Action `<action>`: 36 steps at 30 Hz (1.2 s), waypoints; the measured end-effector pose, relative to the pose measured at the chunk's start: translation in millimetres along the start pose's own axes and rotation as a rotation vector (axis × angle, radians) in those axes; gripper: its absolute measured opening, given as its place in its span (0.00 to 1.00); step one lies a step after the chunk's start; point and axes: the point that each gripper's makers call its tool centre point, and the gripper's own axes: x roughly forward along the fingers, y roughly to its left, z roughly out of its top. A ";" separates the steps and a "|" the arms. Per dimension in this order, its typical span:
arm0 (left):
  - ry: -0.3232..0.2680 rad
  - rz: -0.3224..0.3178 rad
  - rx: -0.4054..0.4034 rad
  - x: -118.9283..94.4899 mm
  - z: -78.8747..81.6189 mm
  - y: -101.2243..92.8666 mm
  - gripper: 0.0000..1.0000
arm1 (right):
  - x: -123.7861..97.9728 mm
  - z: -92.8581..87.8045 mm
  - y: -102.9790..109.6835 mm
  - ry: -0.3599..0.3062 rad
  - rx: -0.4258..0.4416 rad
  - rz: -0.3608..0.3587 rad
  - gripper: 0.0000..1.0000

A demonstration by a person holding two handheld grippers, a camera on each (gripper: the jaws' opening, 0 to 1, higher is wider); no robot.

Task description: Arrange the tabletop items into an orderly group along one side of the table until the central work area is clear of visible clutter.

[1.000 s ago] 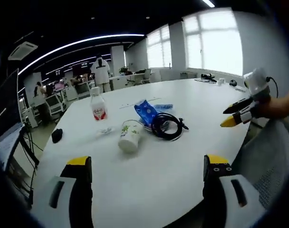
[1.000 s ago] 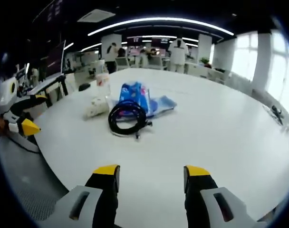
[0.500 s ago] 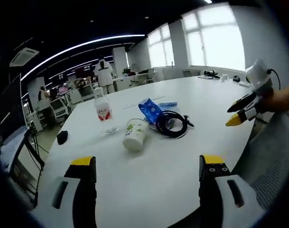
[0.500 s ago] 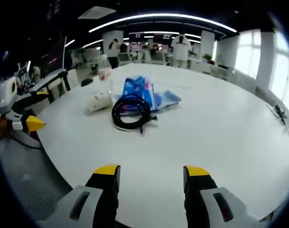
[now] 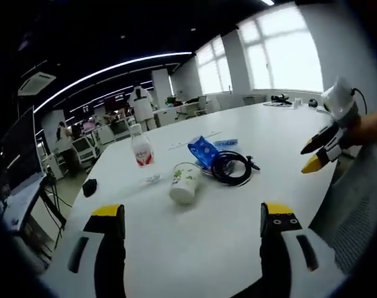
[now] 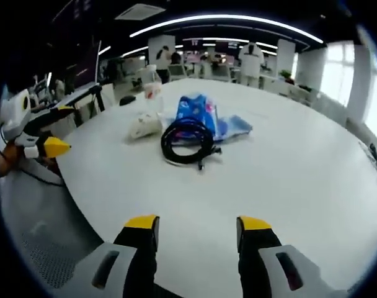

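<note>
On the white desk [image 5: 195,242], a small cluster of things sits toward the middle: a paper cup [image 5: 184,184] lying on its side, a coiled black cable [image 5: 230,167] just beside it, and a blue snack packet [image 5: 204,150] touching the cable's far edge. Behind the cup stands an upright plastic bottle [image 5: 141,149] with a red label, and a dark object, perhaps a computer mouse [image 5: 89,187], lies well apart near the desk's edge. From the right gripper view the same group appears with the cable [image 6: 188,140] nearest, the blue packet [image 6: 199,113] behind it, the tipped cup [image 6: 144,126] to its left and the bottle [image 6: 152,90] beyond. Left tongs [image 5: 191,214] hang open over the near rim of the desk, yellow tips spread wide and holding nothing; they also show at the left of the right gripper view [image 6: 49,146]. Right tongs [image 6: 195,225] are likewise open and empty above the desk's near edge, and they appear at the right of the left gripper view [image 5: 315,155], held off the desk's side. People stand among office desks far behind.
</note>
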 end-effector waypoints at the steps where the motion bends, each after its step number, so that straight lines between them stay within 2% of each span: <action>1: 0.007 -0.008 0.016 1.1 -3.1 -0.8 0.91 | -1.7 4.8 -0.4 -0.022 0.003 -0.003 0.51; 3: 0.006 -0.017 0.023 1.4 -1.9 -4.2 0.89 | -3.9 8.4 -2.8 -0.044 0.014 -0.013 0.52; 7: 0.028 -0.036 0.015 2.1 -6.7 -5.8 0.85 | -6.6 5.4 -11.5 -0.045 0.071 -0.041 0.50; 10: 0.034 -0.041 -0.001 1.8 -8.1 -6.4 0.83 | -8.3 11.1 -13.5 -0.086 0.121 -0.041 0.51; 12: 0.018 -0.046 -0.078 -0.7 -6.8 -5.6 0.80 | -10.4 11.6 -8.6 -0.091 0.101 -0.035 0.51; 13: 0.014 -0.047 -0.086 -1.7 -7.2 -6.1 0.76 | -10.1 9.2 -7.4 -0.076 0.072 -0.043 0.51; 14: 0.027 -0.048 -0.077 0.1 -9.9 -4.7 0.75 | -7.6 3.5 -8.7 -0.039 0.043 -0.059 0.50; 16: 0.064 -0.040 -0.095 4.2 -15.3 -2.0 0.77 | -5.3 2.8 -8.8 -0.020 0.024 -0.064 0.50; 18: 0.052 -0.050 -0.107 2.9 -13.4 -3.2 0.77 | -7.4 7.5 -9.2 -0.027 0.034 -0.071 0.50; 22: 0.044 -0.061 -0.092 1.7 -12.9 -6.7 0.76 | -10.2 5.6 -12.2 -0.038 0.057 -0.080 0.49; 27: -0.023 -0.076 -0.137 -2.1 0.9 -4.8 0.71 | -11.5 12.2 -16.3 -0.066 0.048 -0.101 0.49; 33: -0.036 -0.054 -0.125 -4.6 5.2 -2.3 0.75 | -10.3 10.3 -15.7 -0.060 0.060 -0.092 0.49; 35: -0.015 -0.060 -0.129 -3.5 0.4 -4.7 0.76 | -10.0 9.2 -14.0 -0.055 0.055 -0.088 0.49; 36: 0.008 -0.084 -0.134 -3.0 -4.0 -9.3 0.77 | -9.2 7.3 -12.9 -0.043 0.053 -0.087 0.48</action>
